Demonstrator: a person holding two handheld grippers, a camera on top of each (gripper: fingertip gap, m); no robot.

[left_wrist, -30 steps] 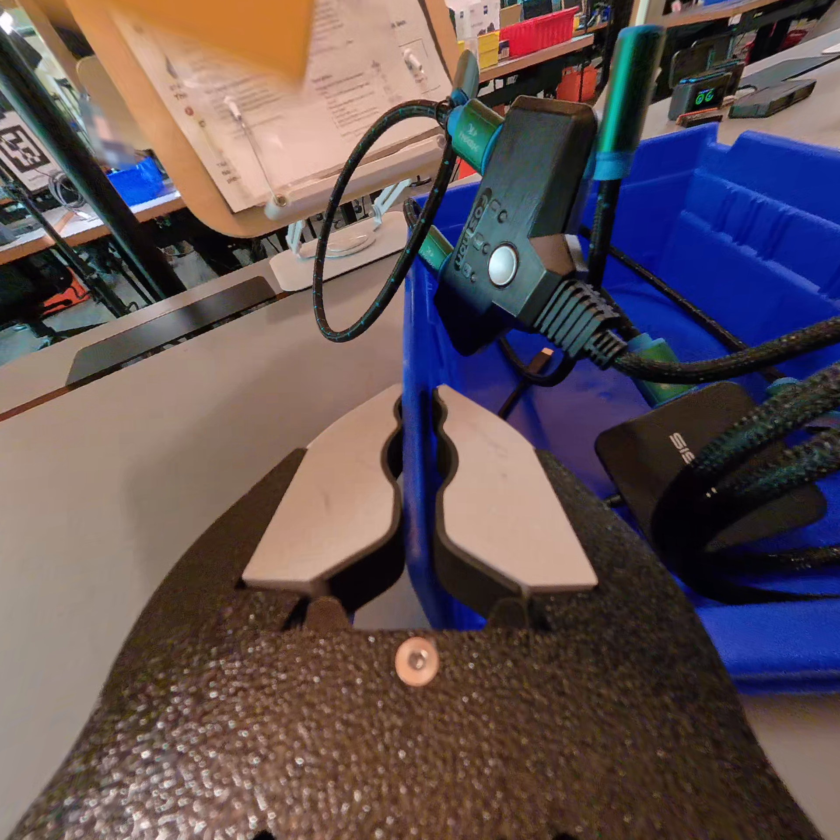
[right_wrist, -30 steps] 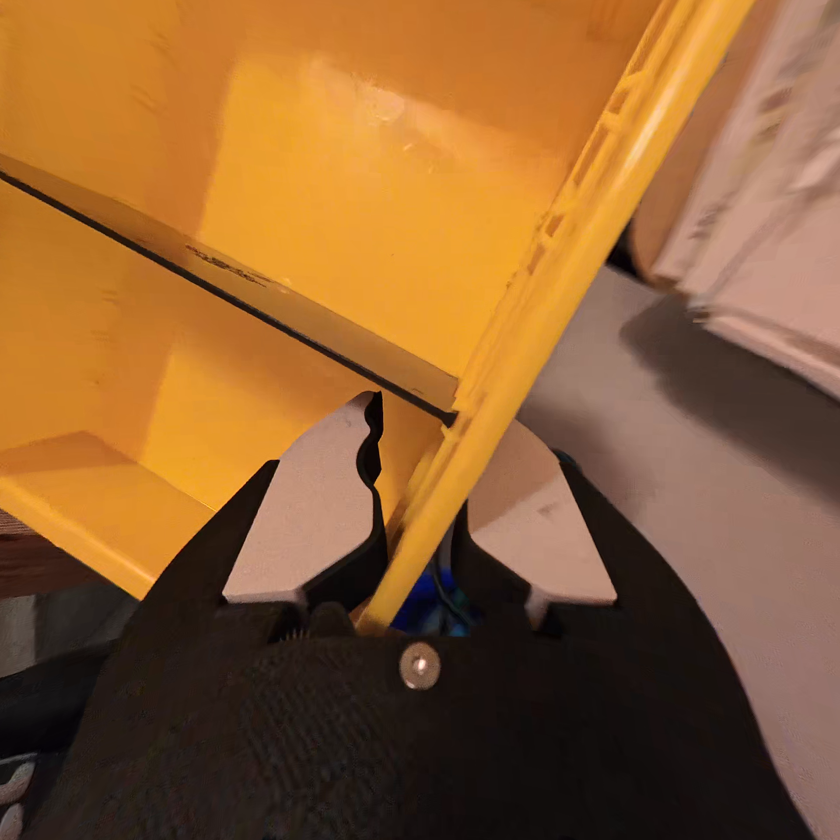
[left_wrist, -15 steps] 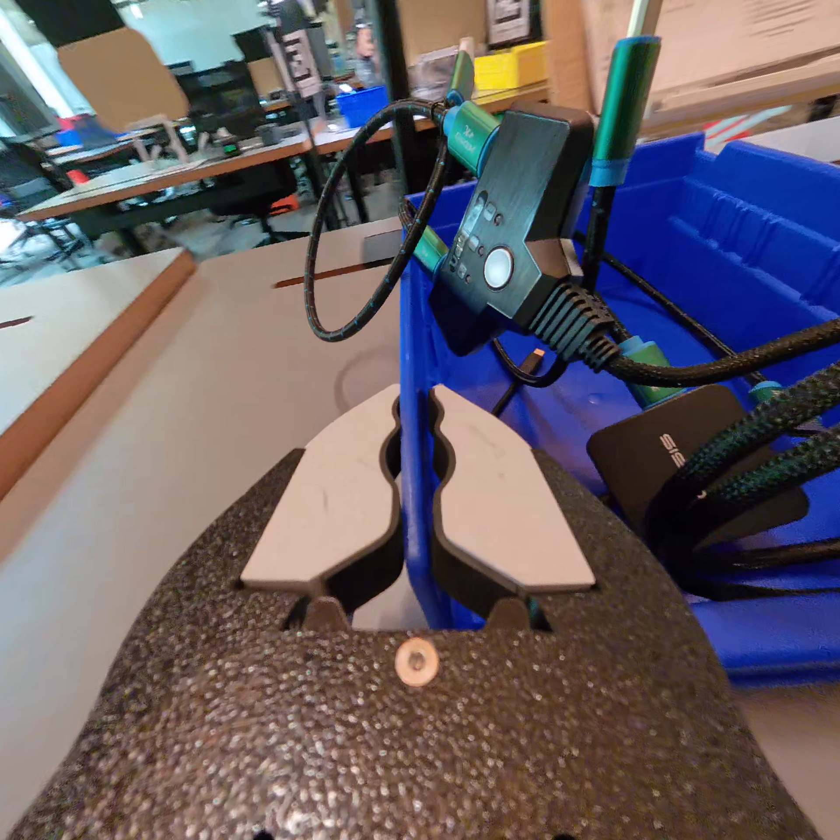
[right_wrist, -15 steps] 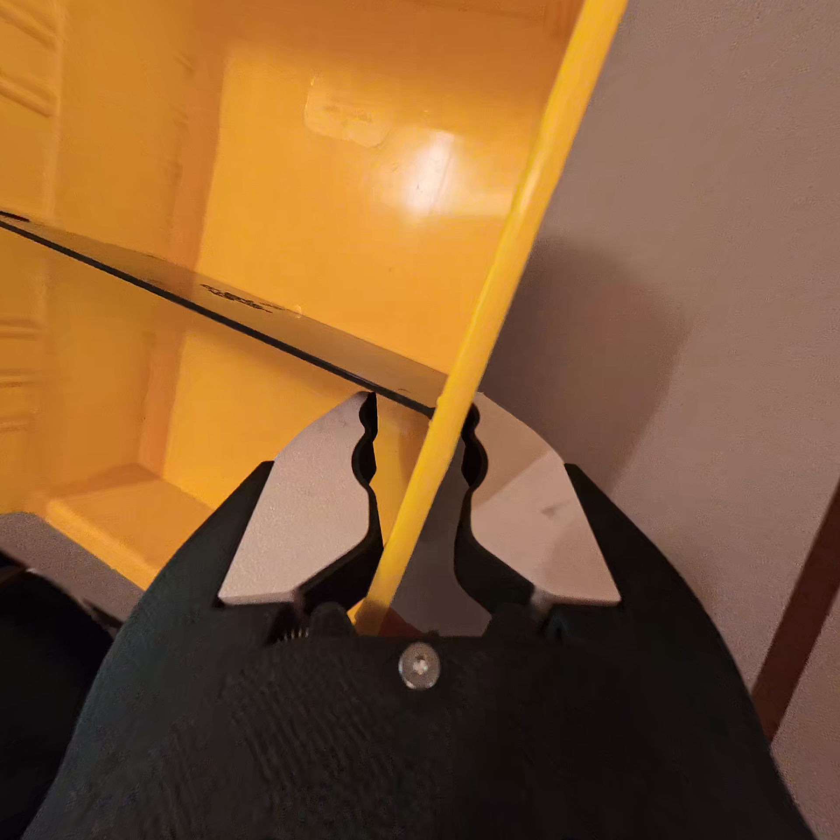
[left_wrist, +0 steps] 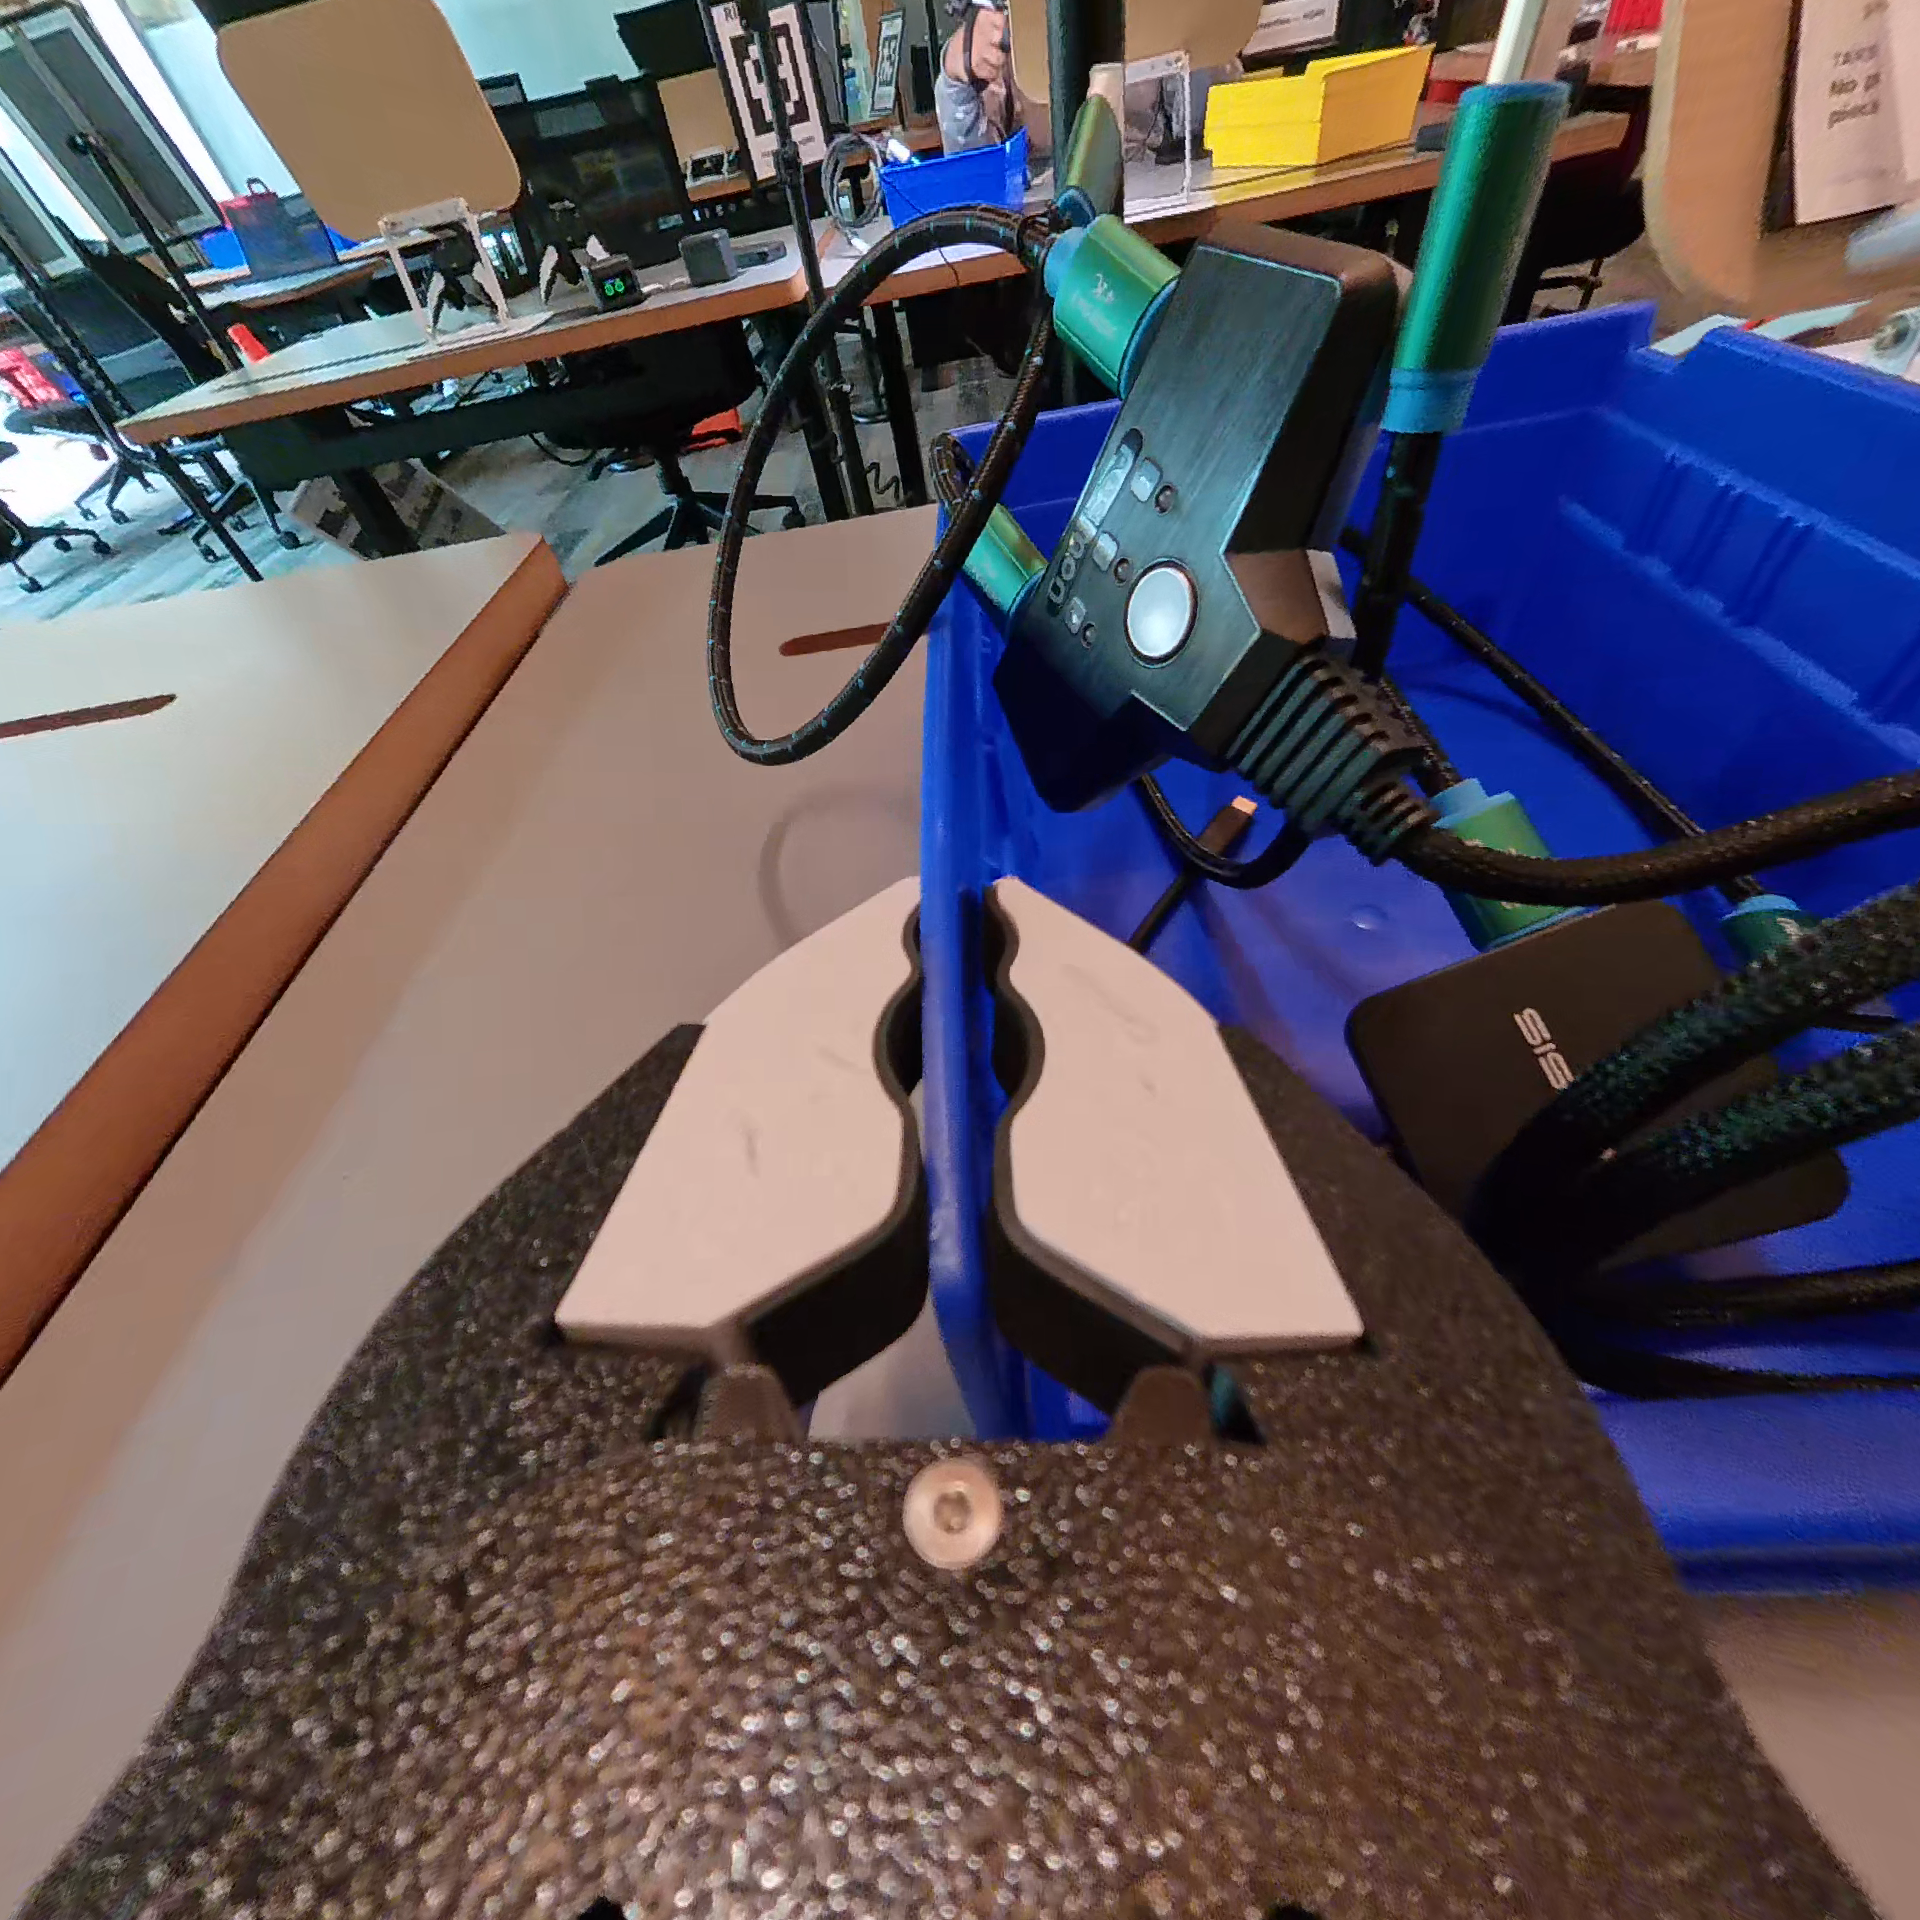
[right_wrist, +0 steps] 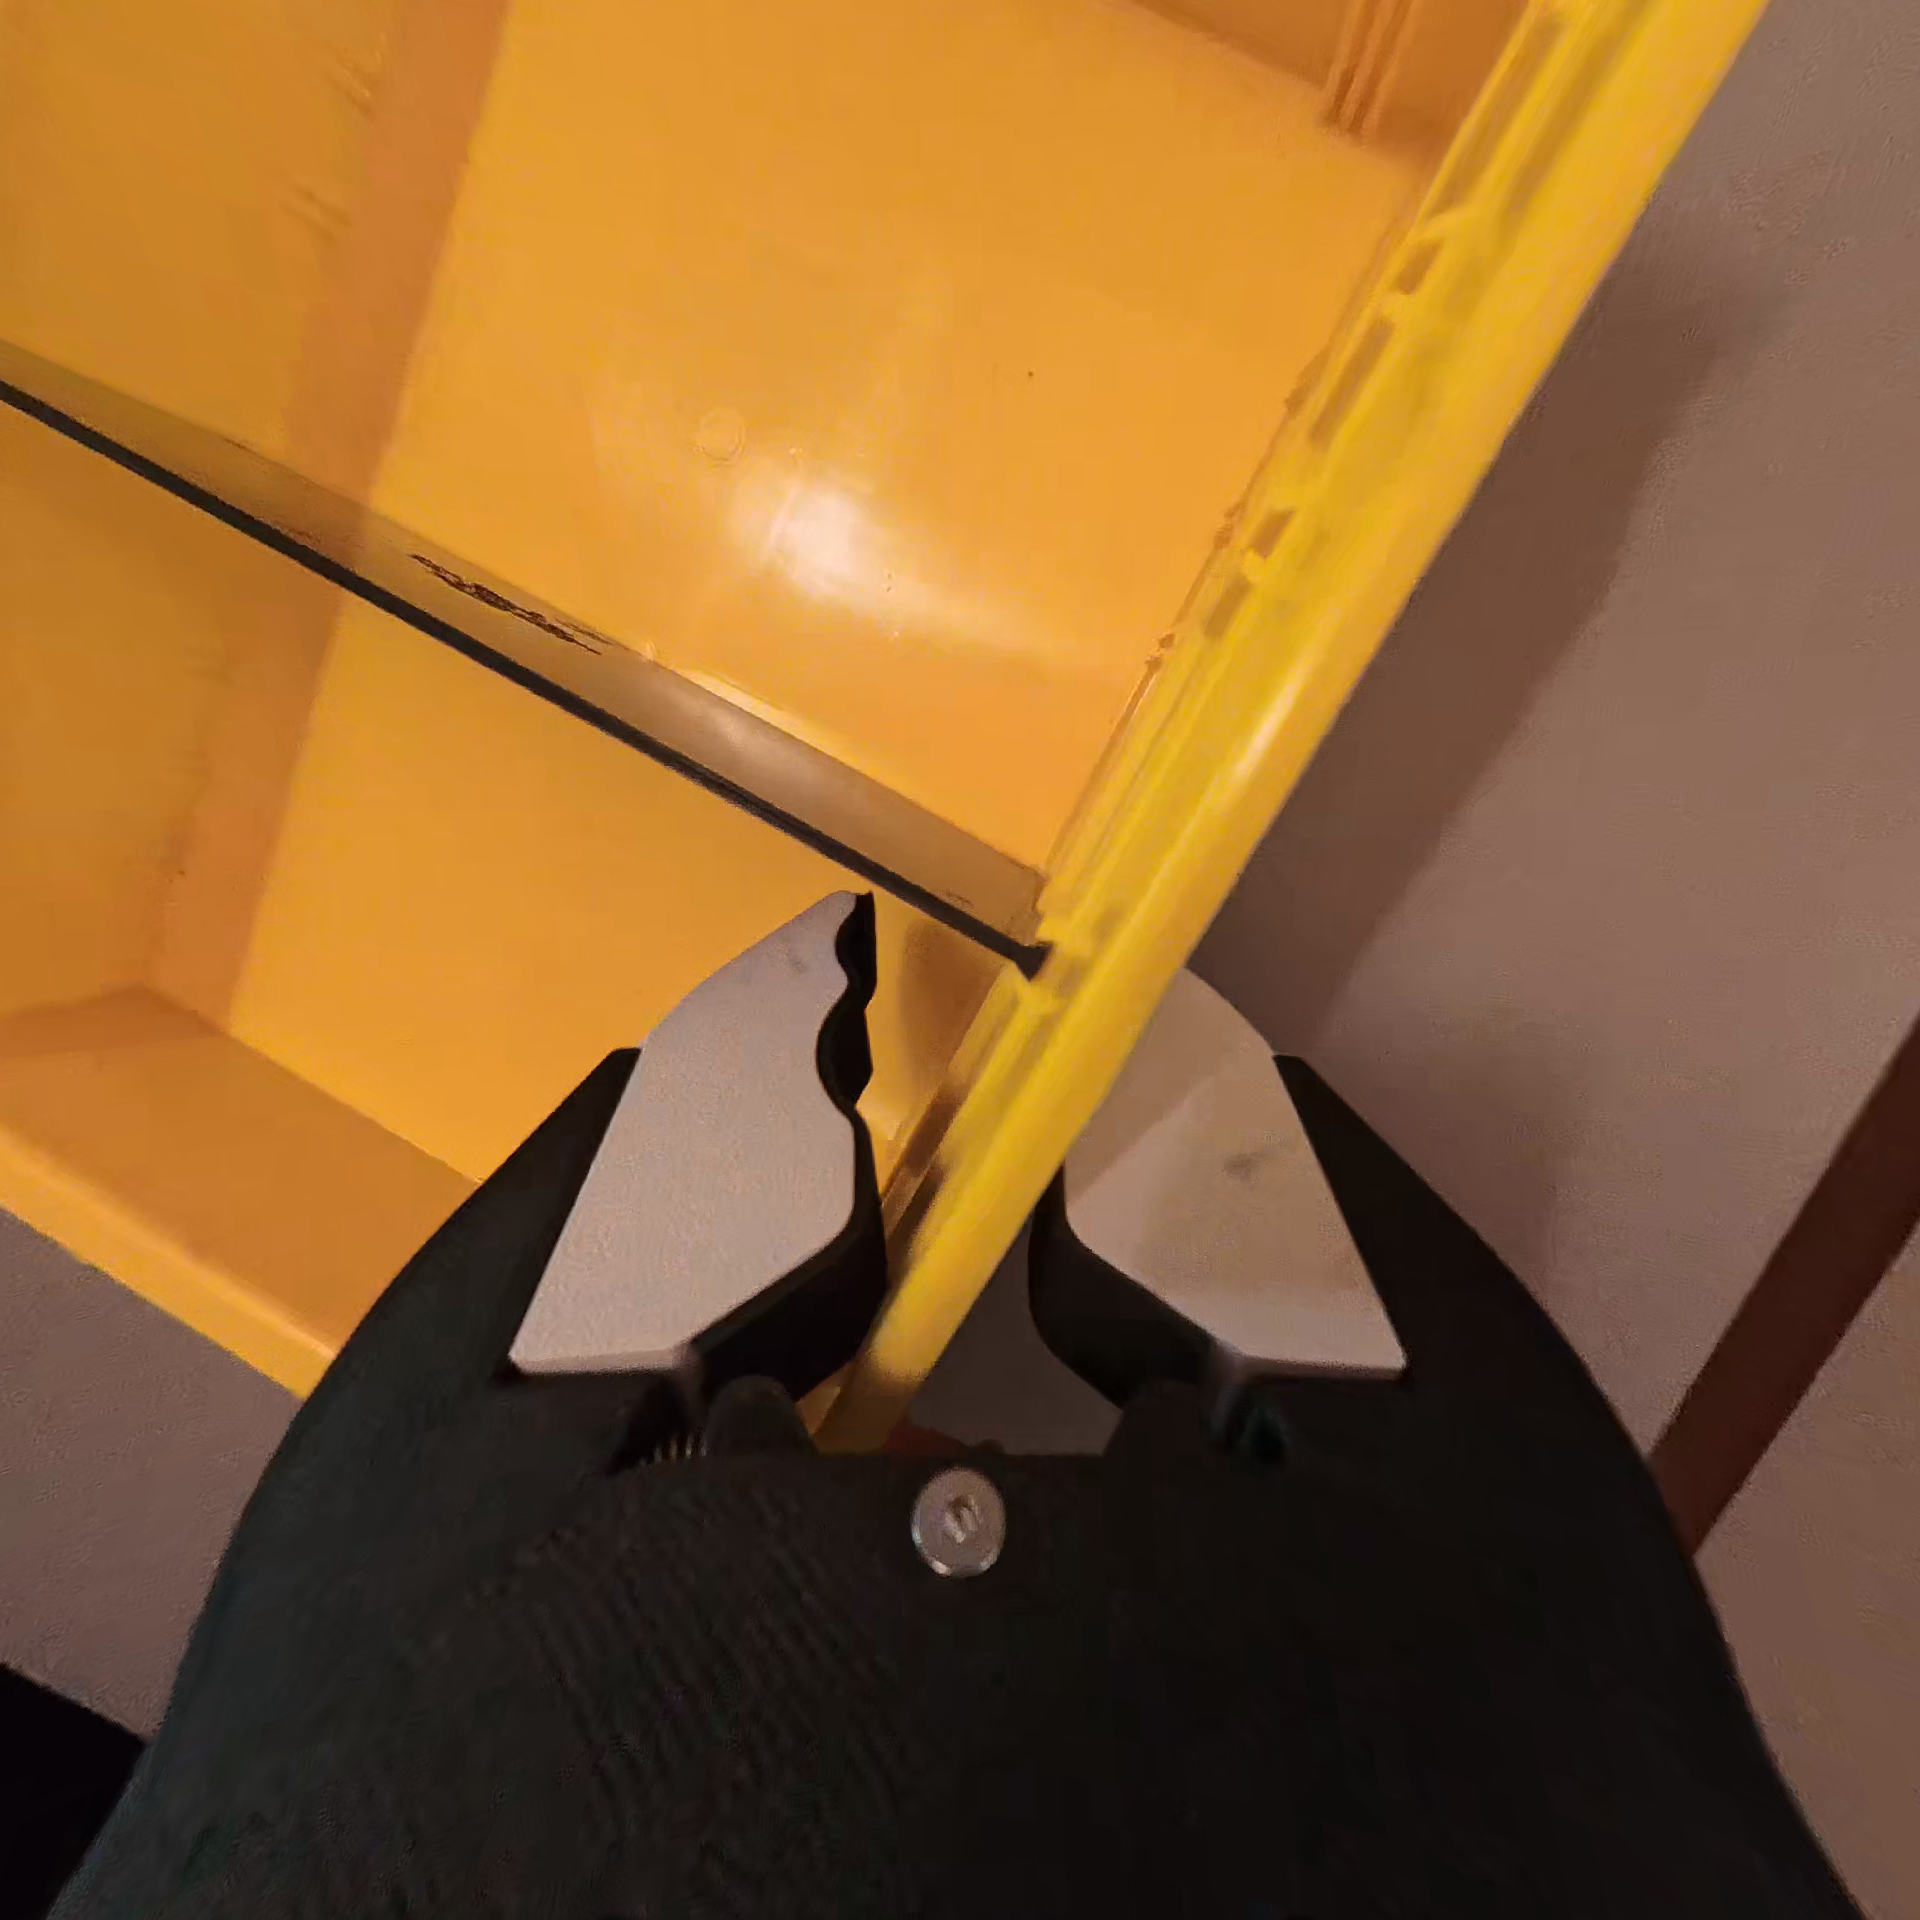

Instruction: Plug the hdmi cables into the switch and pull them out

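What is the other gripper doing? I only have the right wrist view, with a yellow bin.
Observer: The left gripper is shut on the wall of a blue bin.
Operator: Anything in that bin?
Observer: A black switch leans inside against the wall.
Operator: Cables plugged in?
Observer: One green-ended cable sits in its upper end; more braided cables lie inside.

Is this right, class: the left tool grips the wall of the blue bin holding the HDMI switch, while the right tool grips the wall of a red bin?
One thing is wrong: the colour. The right wrist view shows the right tool clamped on a yellow bin, not red. The left tool does grip the blue bin holding the HDMI switch.
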